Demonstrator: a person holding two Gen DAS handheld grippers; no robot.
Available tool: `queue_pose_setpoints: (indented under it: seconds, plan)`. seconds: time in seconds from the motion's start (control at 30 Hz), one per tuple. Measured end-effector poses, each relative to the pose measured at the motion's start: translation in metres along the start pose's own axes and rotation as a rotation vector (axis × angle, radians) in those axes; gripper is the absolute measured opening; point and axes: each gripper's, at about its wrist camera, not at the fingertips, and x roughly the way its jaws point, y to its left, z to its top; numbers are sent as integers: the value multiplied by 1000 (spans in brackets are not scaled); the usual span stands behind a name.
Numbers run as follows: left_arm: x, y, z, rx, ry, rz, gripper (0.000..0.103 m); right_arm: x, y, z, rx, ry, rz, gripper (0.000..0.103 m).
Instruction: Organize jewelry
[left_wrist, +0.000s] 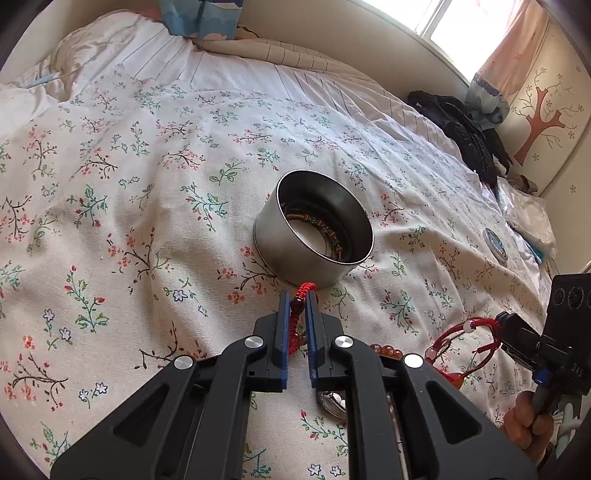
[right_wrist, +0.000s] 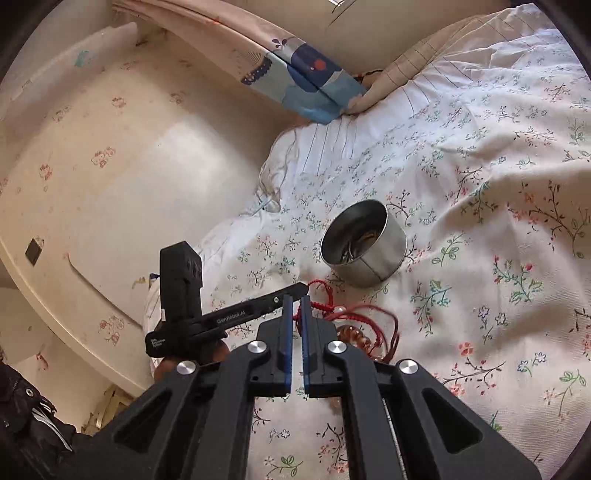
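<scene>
Two grippers, one tin, several bracelets; we list them by size.

Bed (left_wrist: 147, 177): floral quilt, carrying everything below; a striped sheet shows toward its far edge.

Left gripper (left_wrist: 298, 299): we see its jaws drawn nearly together on a red braided cord bracelet (left_wrist: 304, 290), a dark bead caught between the blue pads (left_wrist: 283, 325). The cord's loop pokes out past the tips, just short of the tin's base.

Right gripper (right_wrist: 295, 301): jaws closed on another red cord bracelet (right_wrist: 354, 314), near the bed's side edge. The cord trails off to the right across the quilt; a white bead sits along it.

Round metal tin (left_wrist: 314, 229): open, lidless, upright, roughly mid-bed and just beyond both grippers. We make out coiled bracelets lying around its floor, one multicoloured.

Tin lid (left_wrist: 495, 240): a small round disc with a blue print, lying flat well apart, toward the bed's side edge.

Amber bead bracelet (right_wrist: 352, 336): resting on the quilt beside the right gripper, partly hidden.
</scene>
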Motion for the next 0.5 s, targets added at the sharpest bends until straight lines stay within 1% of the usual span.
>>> queue_pose_setpoints:
  seconds: [0.07,0.1,0.13,0.17,0.2,0.23,0.27,0.33,0.37,0.4,0.5]
  plan:
    - [0,0,0,-1,-1,0,8,0,0,-3,-3,4,20,5]
    - [1,0,1,-1,-1,-1,8,1,1,-1,-16,14,-34,5]
    - [2,0,1,0,1,0,8,8,3,0,-43,43,-154,6]
    - [2,0,1,0,2,1,8,14,-1,0,-42,74,-245,22]
    - [2,0,1,0,2,0,8,19,-12,-3,29,96,-194,45]
    - [2,0,1,0,1,0,8,18,-18,-5,79,87,-113,75]
    - [2,0,1,-1,0,0,8,13,-16,-4,79,70,-79,76]
    - [3,1,1,-4,2,2,8,-4,-7,3,22,-16,-101,76]
    - [4,1,2,-6,3,2,8,-9,-7,5,24,-36,-105,76]
    - [3,2,2,-7,3,2,8,-11,-11,5,33,-34,-121,76]
    - [3,3,1,-10,3,1,8,-8,-20,0,24,12,-260,76]
